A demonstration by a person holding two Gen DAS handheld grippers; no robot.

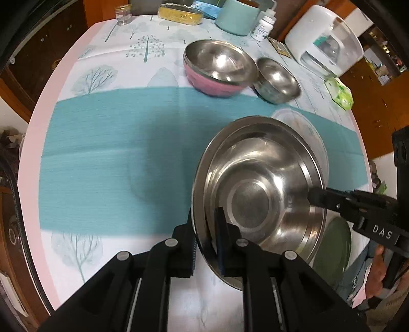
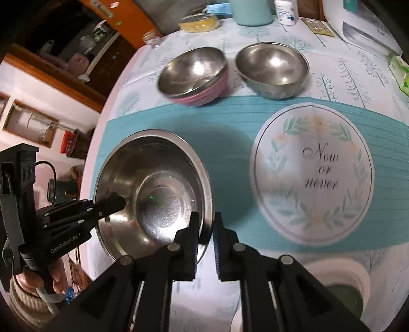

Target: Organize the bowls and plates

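Observation:
A large steel basin [image 1: 260, 194] is held tilted above the teal runner. My left gripper [image 1: 205, 242] is shut on its near rim. My right gripper [image 2: 205, 237] is shut on the opposite rim, and it also shows in the left wrist view [image 1: 313, 198]. The basin shows in the right wrist view [image 2: 153, 189], with the left gripper [image 2: 117, 201] on its left rim. A steel bowl nested in a pink bowl [image 1: 217, 67] [image 2: 194, 76] and a smaller steel bowl [image 1: 277, 80] [image 2: 272, 69] stand farther back. A floral plate [image 2: 311, 173] reading "Now or never" lies on the runner.
A green plate [image 1: 334, 255] lies under the basin at the right; it also shows in the right wrist view [image 2: 345, 296]. At the table's far edge stand a teal mug [image 1: 236, 15], a white bottle [image 1: 264, 25], a yellow sponge [image 1: 180, 14], a glass jar [image 1: 122, 15] and a white appliance [image 1: 324, 38].

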